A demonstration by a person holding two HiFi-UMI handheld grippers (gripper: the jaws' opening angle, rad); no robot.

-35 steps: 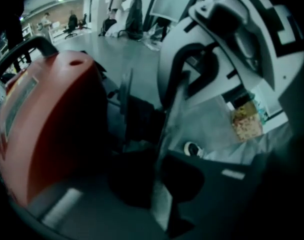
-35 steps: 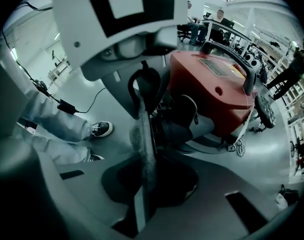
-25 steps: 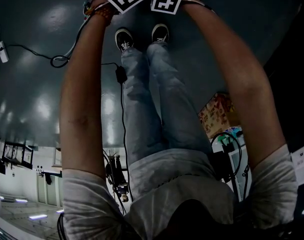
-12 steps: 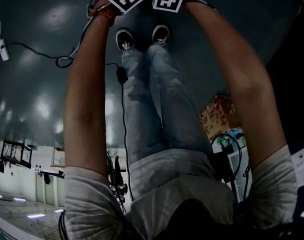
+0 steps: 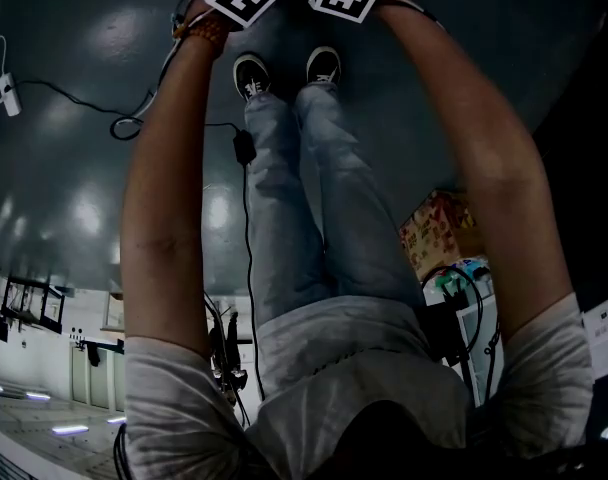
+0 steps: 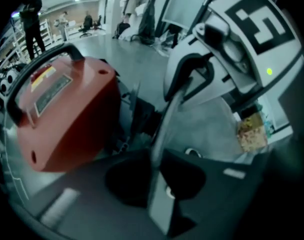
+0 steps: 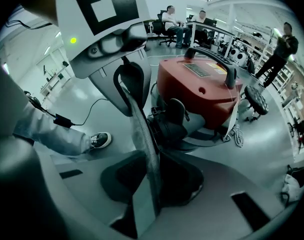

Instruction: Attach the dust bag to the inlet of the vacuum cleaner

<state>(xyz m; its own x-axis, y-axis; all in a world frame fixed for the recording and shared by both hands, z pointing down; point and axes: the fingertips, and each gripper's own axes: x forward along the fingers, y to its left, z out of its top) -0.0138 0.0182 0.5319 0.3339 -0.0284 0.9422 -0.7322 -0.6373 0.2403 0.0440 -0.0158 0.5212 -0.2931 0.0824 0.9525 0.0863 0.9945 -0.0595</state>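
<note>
I count one dust bag (image 7: pixel 140 118), a thin grey sheet seen edge-on, and both my tools are clamped on it: the left tool (image 6: pixel 157 156) pinches one side and the right tool (image 7: pixel 149 171) the other, the two facing each other above the floor (image 5: pixel 74 168). One red vacuum cleaner (image 7: pixel 202 91) stands on the floor just beyond the bag. I cannot tell what is inside the bag or the cleaner, nor whether the bag touches the inlet.
</note>
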